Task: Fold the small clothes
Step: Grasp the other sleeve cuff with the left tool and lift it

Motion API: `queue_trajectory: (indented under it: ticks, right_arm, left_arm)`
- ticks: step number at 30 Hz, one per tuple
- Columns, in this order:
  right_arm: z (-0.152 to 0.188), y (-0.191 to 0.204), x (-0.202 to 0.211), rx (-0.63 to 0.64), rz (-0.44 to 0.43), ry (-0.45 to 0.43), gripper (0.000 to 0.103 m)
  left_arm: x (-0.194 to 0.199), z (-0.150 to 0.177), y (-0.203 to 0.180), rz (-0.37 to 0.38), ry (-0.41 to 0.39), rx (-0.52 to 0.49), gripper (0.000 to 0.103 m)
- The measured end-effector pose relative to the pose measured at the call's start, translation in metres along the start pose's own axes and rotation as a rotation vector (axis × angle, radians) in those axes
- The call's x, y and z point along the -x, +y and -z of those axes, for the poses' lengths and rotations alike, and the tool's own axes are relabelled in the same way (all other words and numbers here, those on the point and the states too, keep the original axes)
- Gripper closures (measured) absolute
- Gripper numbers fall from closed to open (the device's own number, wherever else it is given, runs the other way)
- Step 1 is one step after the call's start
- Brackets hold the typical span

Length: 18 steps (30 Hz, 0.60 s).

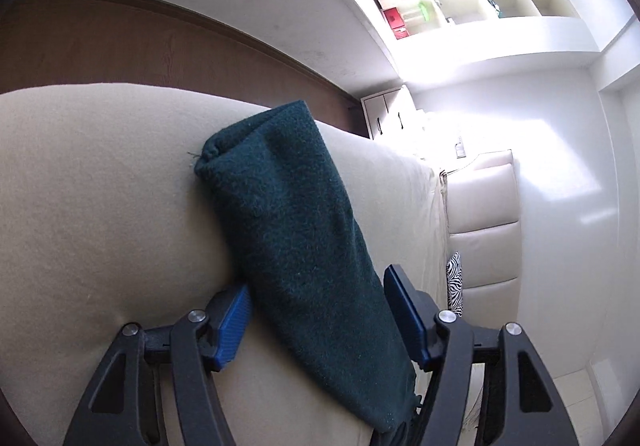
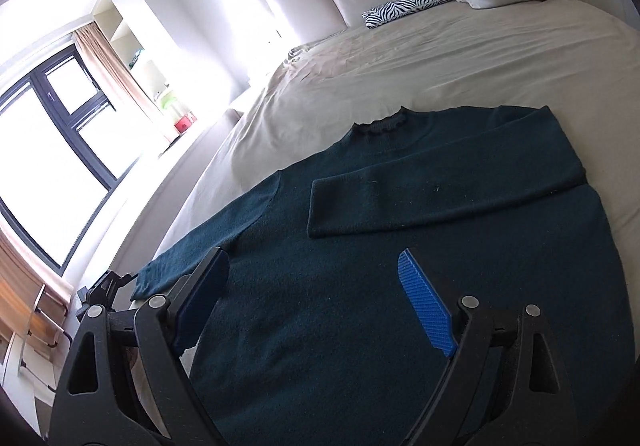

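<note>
Had left gripper half open around sleeve, not pinched, stretching ahead on bed. Had right gripper wide, empty, above sweater; ahead, other sleeve folded across chest, collar farther.

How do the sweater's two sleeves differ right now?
The folded sleeve lies across the sweater's chest, cuff near the middle; the outstretched sleeve still extends sideways onto the bed sheet. The outstretched sleeve's cuff sits between the left gripper's open jaws; the folded one lies free ahead of the open right gripper. Both are dark green knit.
</note>
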State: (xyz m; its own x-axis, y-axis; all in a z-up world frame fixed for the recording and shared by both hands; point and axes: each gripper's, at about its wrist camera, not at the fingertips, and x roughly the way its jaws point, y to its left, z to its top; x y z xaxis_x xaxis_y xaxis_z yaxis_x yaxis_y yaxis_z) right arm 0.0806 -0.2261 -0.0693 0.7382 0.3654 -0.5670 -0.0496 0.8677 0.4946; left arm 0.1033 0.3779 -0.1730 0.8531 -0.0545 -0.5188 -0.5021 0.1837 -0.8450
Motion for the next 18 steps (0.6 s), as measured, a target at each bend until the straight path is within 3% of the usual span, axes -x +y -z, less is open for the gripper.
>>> queue_trajectory:
  ticks: [1,3,5,8,12,15,18]
  right_arm:
    - [0.000,-0.001,0.000,-0.006,-0.004,0.000,0.016]
    - [0.000,-0.005,0.002,-0.013,-0.012,-0.006,0.016]
    - [-0.001,-0.010,0.003,-0.022,-0.009,-0.012,0.017]
    - [0.001,-0.023,0.003,-0.049,-0.015,-0.014,0.018]
    - [0.003,-0.045,0.000,-0.088,-0.013,-0.006,0.022]
    - [0.006,-0.064,0.002,-0.121,-0.008,-0.011,0.022]
    - [0.009,-0.085,0.009,-0.159,0.002,-0.032,0.022]
  left_arm:
    - [-0.006,-0.002,-0.001,-0.006,0.002,0.012,0.049]
    - [-0.015,-0.007,0.001,-0.028,0.018,0.029,0.081]
    - [-0.015,-0.008,-0.001,-0.059,0.015,-0.001,0.095]
    - [-0.006,0.003,-0.028,-0.081,-0.020,-0.130,0.095]
    - [-0.006,0.044,-0.097,-0.077,-0.021,-0.401,0.095]
    - [-0.013,0.105,-0.163,-0.045,0.006,-0.676,0.095]
    - [-0.020,0.191,-0.216,-0.015,0.042,-0.965,0.095]
